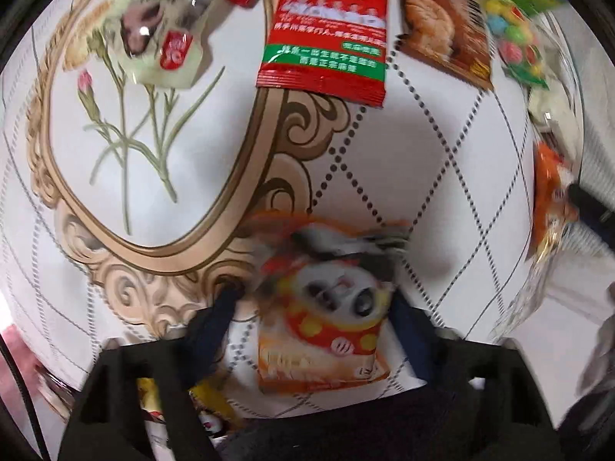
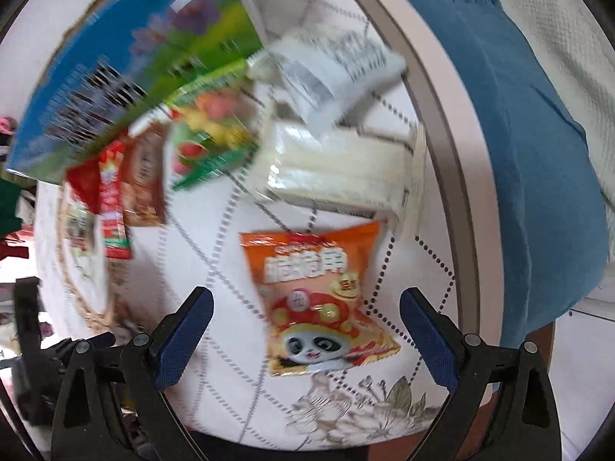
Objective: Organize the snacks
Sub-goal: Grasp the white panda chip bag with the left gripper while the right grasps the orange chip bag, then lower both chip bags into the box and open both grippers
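Your round table [image 2: 434, 123], covered in white quilted cloth printed with flowers and gold scrolls, filled both views. In the right wrist view a big blue and green printed box [image 2: 127, 73] lay across the upper left, with a clear-wrapped block of pale wafers [image 2: 346, 173] at centre right. In the left wrist view a red sachet with white and green print [image 1: 326, 34] sat at top centre, beside a brown biscuit packet [image 1: 442, 34] on its right.

Your left tongs [image 1: 313, 307] stood narrowed at lower centre, both fingers against the sides of a small orange snack packet with a panda [image 1: 326, 326]; I cannot tell how firmly they pressed. Your right tongs [image 2: 307, 303] were spread wide, a second orange panda packet [image 2: 319, 299] lying untouched between them at lower centre.
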`<move>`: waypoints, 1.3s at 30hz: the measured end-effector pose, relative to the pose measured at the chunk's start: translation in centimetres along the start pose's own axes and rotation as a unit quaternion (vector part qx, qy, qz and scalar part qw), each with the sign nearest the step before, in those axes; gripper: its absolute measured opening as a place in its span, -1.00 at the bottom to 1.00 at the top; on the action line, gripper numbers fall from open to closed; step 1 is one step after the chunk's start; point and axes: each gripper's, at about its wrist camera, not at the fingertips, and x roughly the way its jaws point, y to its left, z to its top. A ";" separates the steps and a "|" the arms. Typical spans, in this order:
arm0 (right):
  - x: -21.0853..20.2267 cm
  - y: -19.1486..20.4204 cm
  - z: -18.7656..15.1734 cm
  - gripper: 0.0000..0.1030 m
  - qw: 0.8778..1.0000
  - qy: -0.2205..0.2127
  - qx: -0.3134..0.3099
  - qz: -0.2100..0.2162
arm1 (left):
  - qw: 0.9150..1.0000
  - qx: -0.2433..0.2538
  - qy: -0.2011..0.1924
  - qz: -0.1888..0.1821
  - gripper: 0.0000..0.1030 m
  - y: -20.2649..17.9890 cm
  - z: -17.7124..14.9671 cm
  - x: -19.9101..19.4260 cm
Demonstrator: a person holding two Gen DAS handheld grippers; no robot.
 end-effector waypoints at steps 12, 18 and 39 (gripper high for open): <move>1.8 2.5 -3.0 0.23 0.997 0.025 -0.064 0.016 | 0.998 -0.047 -0.037 -0.004 0.14 -0.3 2.0 -0.8; 2.4 1.8 -3.3 0.31 0.998 0.037 -0.051 0.016 | 0.995 -0.085 -0.004 -0.059 0.37 0.4 1.3 1.0; -1.7 3.9 -3.6 0.06 0.996 -0.017 -0.067 0.060 | 0.996 -0.044 -0.072 -0.032 -0.03 -0.8 -3.5 -7.6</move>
